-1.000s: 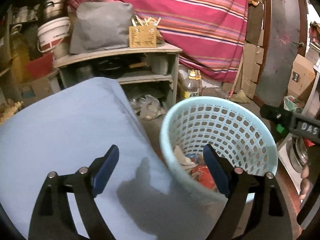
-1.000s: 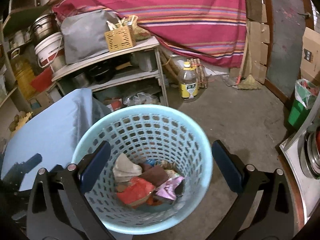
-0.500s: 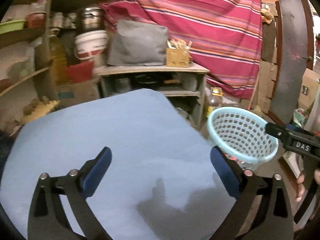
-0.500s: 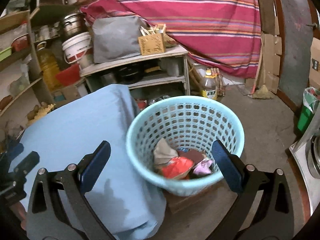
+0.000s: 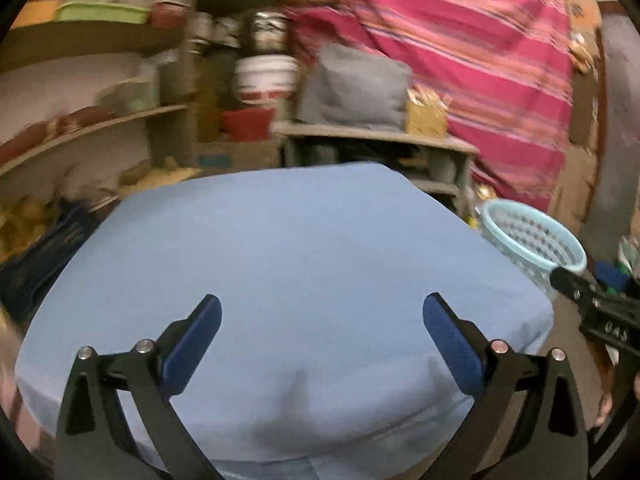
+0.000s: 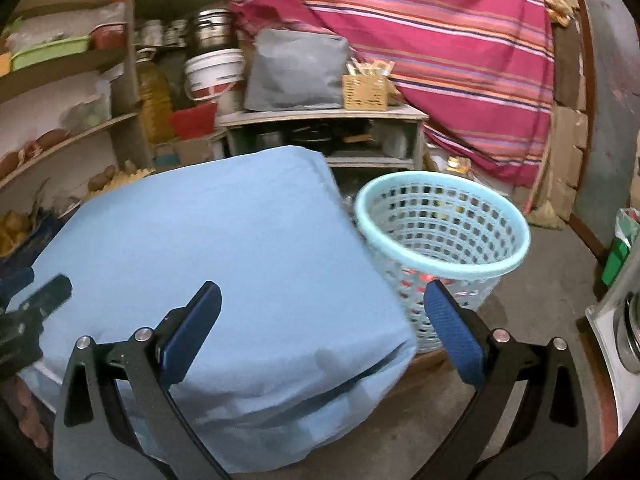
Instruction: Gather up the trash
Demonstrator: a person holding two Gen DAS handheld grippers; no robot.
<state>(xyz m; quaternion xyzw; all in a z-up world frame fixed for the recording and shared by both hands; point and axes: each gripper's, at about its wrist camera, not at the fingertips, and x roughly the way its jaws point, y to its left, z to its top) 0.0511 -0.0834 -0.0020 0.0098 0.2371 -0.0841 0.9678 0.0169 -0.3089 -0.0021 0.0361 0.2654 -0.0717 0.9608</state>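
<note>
A: What is seen of the surface?

B: A desk (image 6: 240,240) covered by a light blue cloth (image 5: 300,248) is shown in both wrist views. The cloth is drawn smooth over the top and hangs in folds at the near corner. Nothing is seen lying on it.

A: And the fingers?

B: The left gripper (image 5: 320,328) is held over the cloth with its fingers (image 5: 192,344) wide apart and nothing between them. The right gripper (image 6: 320,324) is likewise spread, empty, over the desk's right corner. Part of each gripper is caught at the edge of the other's view.

A: Where is the trash kept?

B: A pale blue basket (image 6: 444,236) with a perforated wall is stood on the floor just beside the desk's right edge. Reddish scraps (image 6: 416,280) can be made out through its holes; more cannot be told from here.

A: What is shown of the room?

B: A striped pink cloth (image 6: 440,40) is hung across the back. In front of it a low shelf unit (image 6: 320,132) is set, carrying a grey bag (image 6: 296,72) and a small yellow crate (image 6: 366,92). To the left, curved shelves (image 6: 68,140) are stacked with pots, a white bucket (image 6: 214,72) and a red tub (image 6: 192,120). Cardboard (image 6: 568,152) is leaned at the right, and a green bin (image 6: 618,256) is seen at the far right. The left view is blurred.
</note>
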